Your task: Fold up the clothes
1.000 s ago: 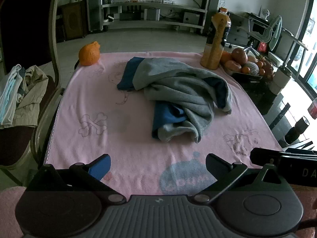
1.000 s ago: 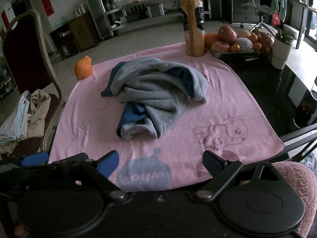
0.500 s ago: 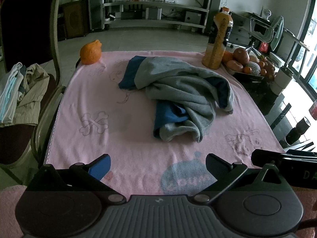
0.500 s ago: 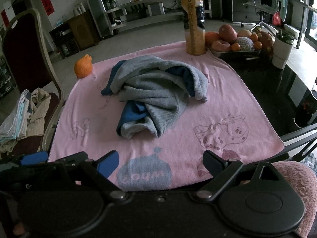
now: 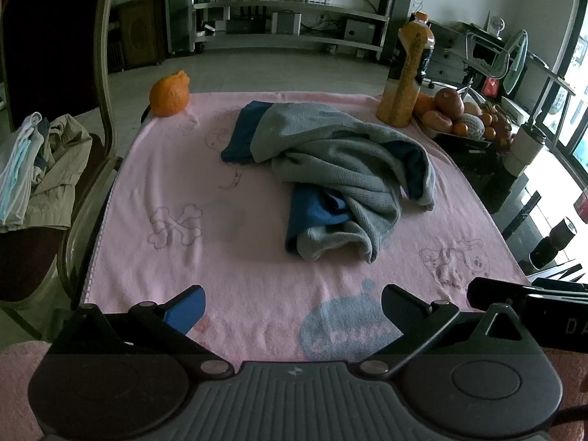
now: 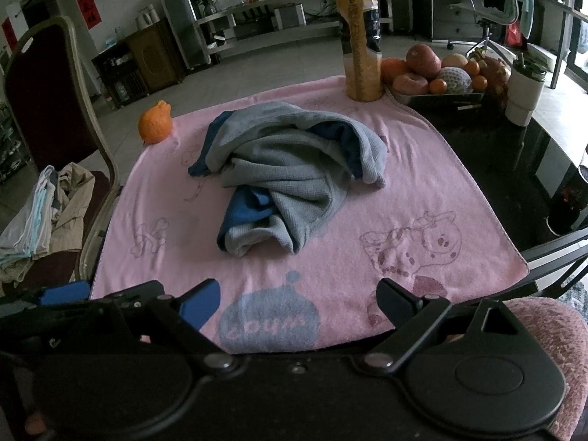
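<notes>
A crumpled grey garment with a blue lining lies in a heap in the middle of a pink towel that covers the table. My left gripper hangs open over the towel's near edge, well short of the garment, with nothing between its fingers. My right gripper is open too, at the near edge and apart from the garment. The right gripper's black body shows at the right in the left wrist view.
An orange fruit sits at the towel's far left corner. A tall juice bottle and a tray of fruit stand at the far right, with a white cup beside them. A chair with piled clothes stands to the left.
Both grippers have drifted slightly nearer the table; the garment looks a little lower in view. Nothing was gripped or let go.
</notes>
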